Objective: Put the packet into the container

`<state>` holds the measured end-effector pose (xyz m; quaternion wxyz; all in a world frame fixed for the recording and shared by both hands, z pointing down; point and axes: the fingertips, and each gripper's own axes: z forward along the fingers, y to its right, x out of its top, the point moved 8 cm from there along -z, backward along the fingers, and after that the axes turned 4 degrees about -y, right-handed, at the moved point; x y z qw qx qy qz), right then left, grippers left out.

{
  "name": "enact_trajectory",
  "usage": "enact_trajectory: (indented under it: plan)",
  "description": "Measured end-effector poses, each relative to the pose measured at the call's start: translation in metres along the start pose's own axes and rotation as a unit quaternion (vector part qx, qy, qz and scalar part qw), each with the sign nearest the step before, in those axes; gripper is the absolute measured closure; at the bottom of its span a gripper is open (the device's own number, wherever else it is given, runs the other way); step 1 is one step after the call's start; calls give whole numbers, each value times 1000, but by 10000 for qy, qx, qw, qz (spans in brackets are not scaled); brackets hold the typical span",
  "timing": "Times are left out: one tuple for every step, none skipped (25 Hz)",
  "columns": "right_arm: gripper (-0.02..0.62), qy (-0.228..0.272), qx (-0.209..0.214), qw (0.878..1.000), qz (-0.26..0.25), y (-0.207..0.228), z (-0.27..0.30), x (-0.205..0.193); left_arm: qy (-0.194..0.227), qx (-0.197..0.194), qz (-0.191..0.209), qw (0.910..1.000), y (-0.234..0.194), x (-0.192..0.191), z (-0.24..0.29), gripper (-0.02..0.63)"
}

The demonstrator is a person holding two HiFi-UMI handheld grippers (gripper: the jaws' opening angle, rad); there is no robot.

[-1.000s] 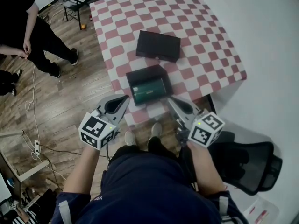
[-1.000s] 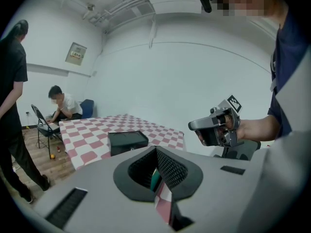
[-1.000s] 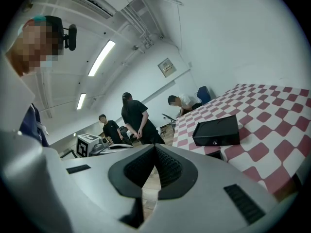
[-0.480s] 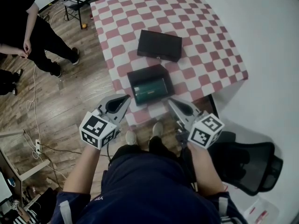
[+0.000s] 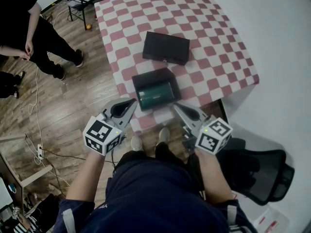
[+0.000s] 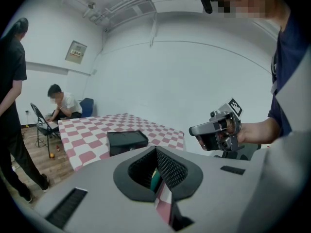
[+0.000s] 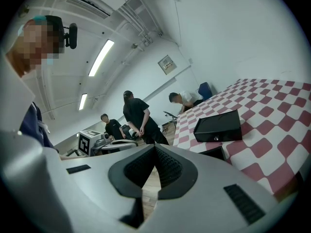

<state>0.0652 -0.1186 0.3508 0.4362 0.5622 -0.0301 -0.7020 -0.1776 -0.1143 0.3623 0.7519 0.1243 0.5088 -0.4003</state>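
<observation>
An open black container [image 5: 146,80] sits near the front edge of the checkered table [image 5: 218,57], and a green packet [image 5: 156,94] lies inside it. My left gripper [image 5: 131,101] hovers just off the table's front edge, to the container's lower left, shut and empty. My right gripper [image 5: 176,106] hangs to the container's lower right, also shut with nothing in it. In the left gripper view the jaws [image 6: 156,148] meet, and a sliver of the packet [image 6: 154,180] shows below them. The right gripper view shows closed jaws [image 7: 154,147] and the container's corner [image 7: 214,153].
A closed black box [image 5: 165,47] lies farther back on the table, also seen as a black box [image 6: 127,142] [image 7: 218,126]. A person in black [image 5: 29,28] stands on the wooden floor at left. A black office chair [image 5: 257,171] is at lower right. Cables run across the floor [image 5: 36,110].
</observation>
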Motion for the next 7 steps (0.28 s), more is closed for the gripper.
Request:
enact_trajectory:
  plan:
    - [580,-6,5,10000,3,1,0,0,-3,3,-1,10000,0,0,1,583]
    - [580,-14,8,10000,2,2,0,0,-7,5,0,10000,1,0,2,583]
    - [580,-22,11,10000,2,2,0,-1,-12,5,1,10000,1,0,3,582]
    - [580,-29,13,10000,4,3,-1,-1,-18,6,3,10000,2,0,3,583]
    - [580,-36,14,10000,7,3,-1,-1,-25,4,5,10000,2,0,4,582]
    - [580,-43,14,10000,12,4,-1,-2,-31,1,5,10000,3,0,5,583]
    - [580,-49,13,10000,16,4,-2,-2,-38,-2,5,10000,3,0,6,583]
